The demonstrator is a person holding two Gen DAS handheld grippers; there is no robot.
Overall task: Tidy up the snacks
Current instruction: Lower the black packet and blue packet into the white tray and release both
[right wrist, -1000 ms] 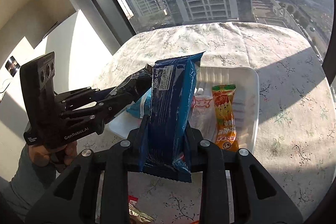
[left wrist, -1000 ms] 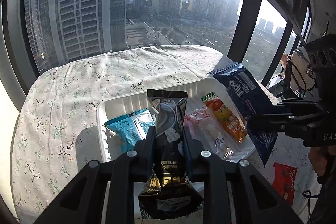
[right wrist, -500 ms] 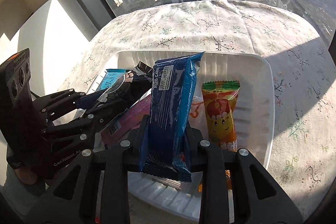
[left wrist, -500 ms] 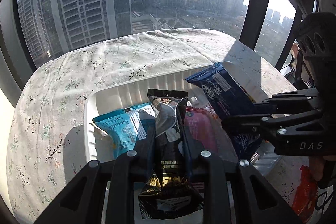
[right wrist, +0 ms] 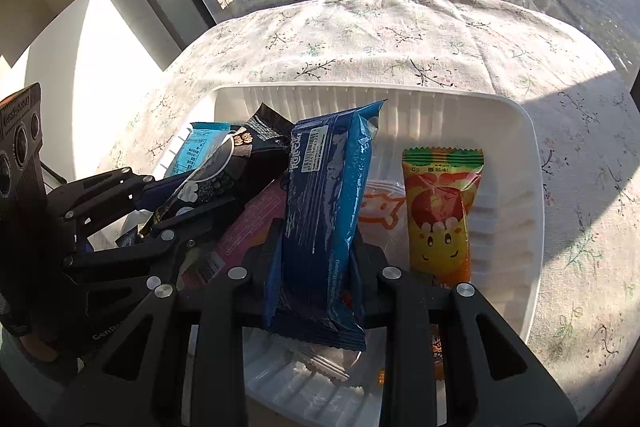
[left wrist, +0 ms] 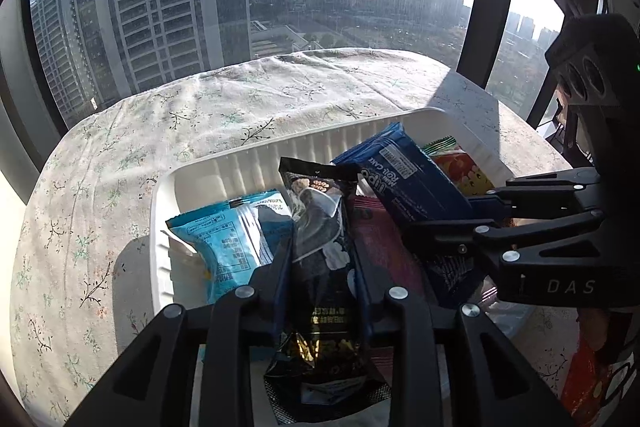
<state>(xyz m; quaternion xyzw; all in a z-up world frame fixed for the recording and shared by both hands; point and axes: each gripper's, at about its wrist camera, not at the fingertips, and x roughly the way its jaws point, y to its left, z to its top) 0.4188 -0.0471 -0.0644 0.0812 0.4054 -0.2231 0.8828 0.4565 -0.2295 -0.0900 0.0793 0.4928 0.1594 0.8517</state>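
My left gripper (left wrist: 322, 247) is shut on a black snack packet (left wrist: 320, 267) and holds it over the white tray (left wrist: 256, 159). My right gripper (right wrist: 320, 239) is shut on a dark blue roll-cake packet (right wrist: 324, 211) over the same tray (right wrist: 516, 195). The two held packets sit side by side, the black one (right wrist: 224, 171) left of the blue one (left wrist: 404, 183). In the tray lie a light blue packet (left wrist: 228, 243), a pink packet (left wrist: 384, 247), a clear packet with an orange cat print (right wrist: 380, 211) and an orange-yellow packet (right wrist: 440, 215).
The tray sits on a round table with a floral cloth (left wrist: 120, 155), close to large windows. A red packet (left wrist: 580, 383) lies on the cloth to the right of the tray. A white wall (right wrist: 80, 75) stands to the left in the right wrist view.
Both grippers have moved forward and down over the tray with their packets, which now hang low among the snacks in it. Both stay shut.
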